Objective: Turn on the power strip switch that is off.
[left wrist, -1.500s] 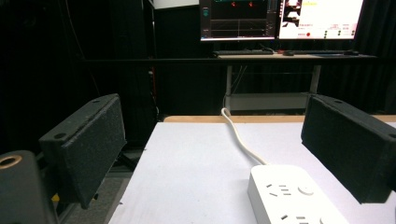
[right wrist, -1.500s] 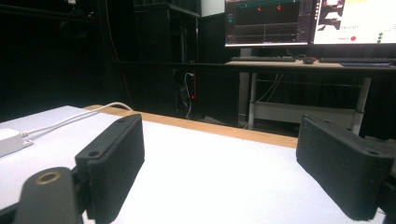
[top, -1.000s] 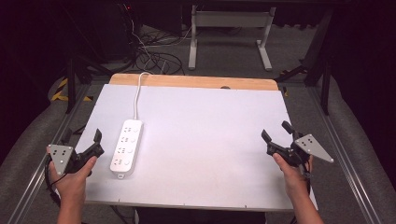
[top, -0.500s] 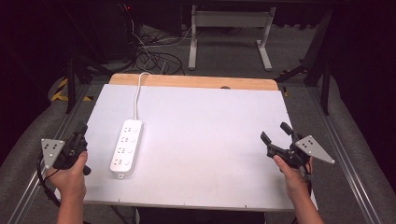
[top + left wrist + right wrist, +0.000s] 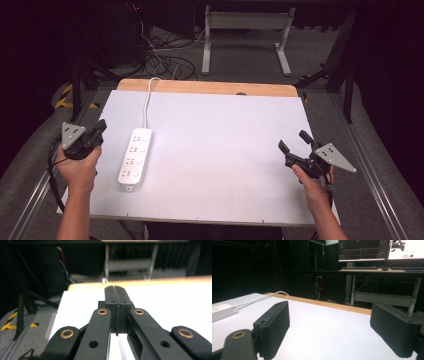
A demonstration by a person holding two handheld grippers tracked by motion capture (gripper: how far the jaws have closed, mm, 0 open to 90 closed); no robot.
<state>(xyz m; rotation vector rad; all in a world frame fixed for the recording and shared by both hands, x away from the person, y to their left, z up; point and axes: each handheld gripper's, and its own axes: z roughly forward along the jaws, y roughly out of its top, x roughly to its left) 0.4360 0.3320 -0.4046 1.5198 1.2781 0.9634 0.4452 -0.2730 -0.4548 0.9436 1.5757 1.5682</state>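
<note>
- From the high view I see the white surface (image 5: 220, 150) lit evenly from overhead, its surroundings falling dark.
- My left tool (image 5: 115, 290) looks sharp close up; the background behind it blurs.
- Bright monitors (image 5: 367, 250) glare beyond the right tool (image 5: 329, 327).

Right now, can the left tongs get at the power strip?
Probably yes. The left tongs hover just off the table's left edge, beside the power strip, with bare table between. But they are shut with nothing in them, so they would have to open first.
</note>
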